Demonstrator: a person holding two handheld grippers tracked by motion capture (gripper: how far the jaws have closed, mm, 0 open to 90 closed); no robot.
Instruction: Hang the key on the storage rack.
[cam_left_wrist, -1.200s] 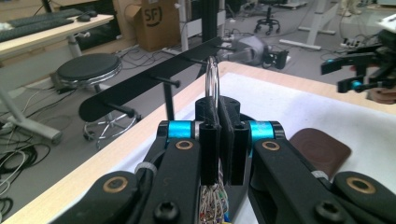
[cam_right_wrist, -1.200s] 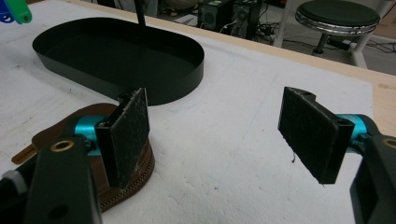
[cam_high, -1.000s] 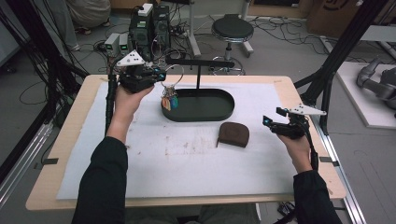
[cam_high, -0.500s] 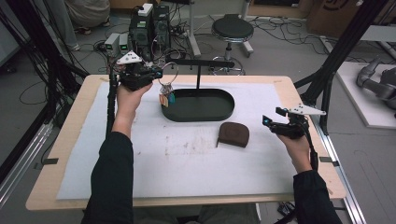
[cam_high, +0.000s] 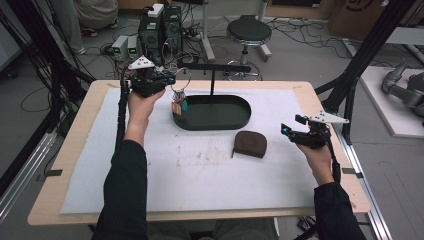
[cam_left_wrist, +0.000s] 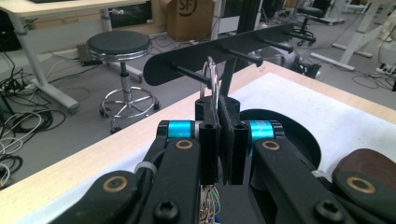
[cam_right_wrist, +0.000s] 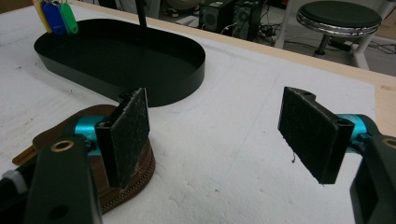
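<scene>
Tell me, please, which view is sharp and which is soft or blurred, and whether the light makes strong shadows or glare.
The high view is soft, so the key ring and tags lack detail. The left gripper view is sharp on the closed pads and the rack. The right gripper view is sharp, with the pouch clear. Light is even, with faint shadows and no strong glare.

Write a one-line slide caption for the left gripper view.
Left gripper shut on a metal key ring, held just before a peg of the black rack.

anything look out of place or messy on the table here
Nothing is spilled or broken. The white mat has brownish smudges near its middle, just left of the brown pouch, which lies outside the black tray.
</scene>
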